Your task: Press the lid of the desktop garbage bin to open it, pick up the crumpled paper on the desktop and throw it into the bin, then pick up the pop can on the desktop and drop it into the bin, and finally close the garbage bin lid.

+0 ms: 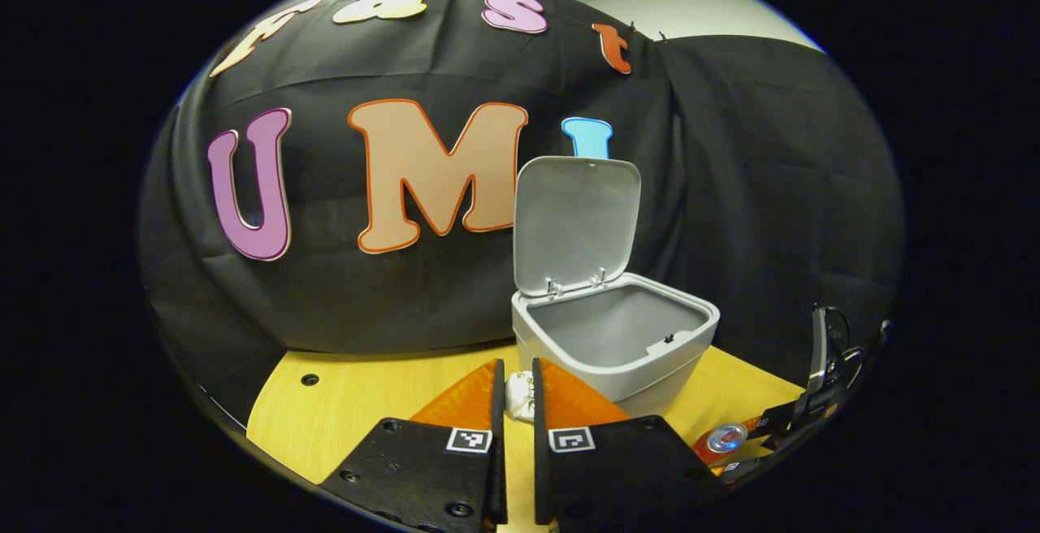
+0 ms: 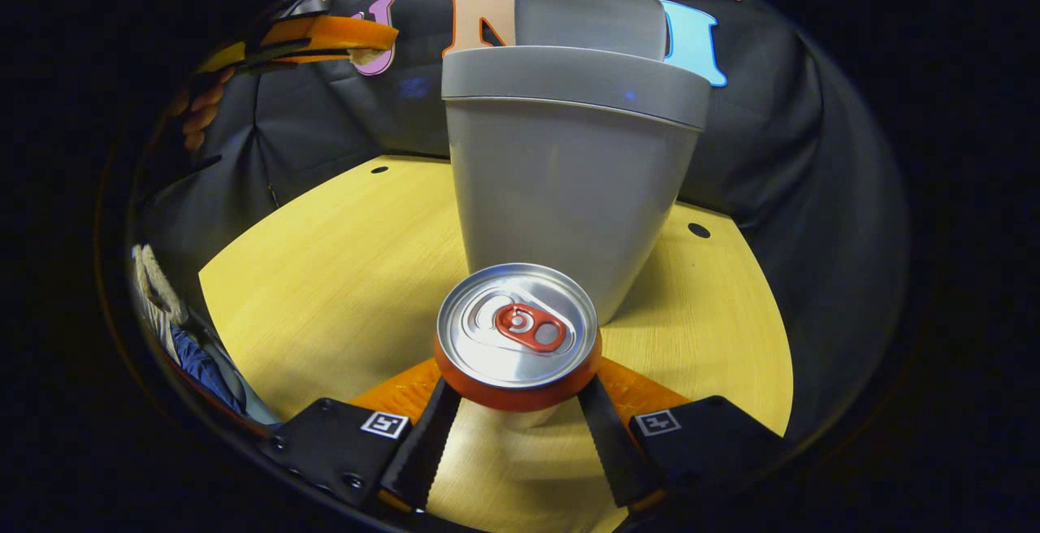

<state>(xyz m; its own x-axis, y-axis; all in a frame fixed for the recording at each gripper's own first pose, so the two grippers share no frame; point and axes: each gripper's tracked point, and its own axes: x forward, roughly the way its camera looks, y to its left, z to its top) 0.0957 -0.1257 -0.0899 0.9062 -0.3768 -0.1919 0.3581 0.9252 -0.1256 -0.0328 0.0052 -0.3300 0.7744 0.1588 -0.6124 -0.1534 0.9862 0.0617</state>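
The garbage bin point(image 1: 615, 342) stands open on the desk, paper point(image 1: 517, 395) pinched in the left gripper point(image 1: 517, 391) just short of it, right gripper point(image 2: 517, 403) clamping the pop can point(image 2: 517, 334); dropping both and closing remain.

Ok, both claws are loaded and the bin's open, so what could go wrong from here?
1. The left claw pinches the white crumpled paper only at its fingertips, short of the grey plastic bin, so it may slip out early.
2. The right claw grips the red aluminium can right against the bin wall, so lifting could knock the bin.
3. The upright grey lid could be bumped shut.
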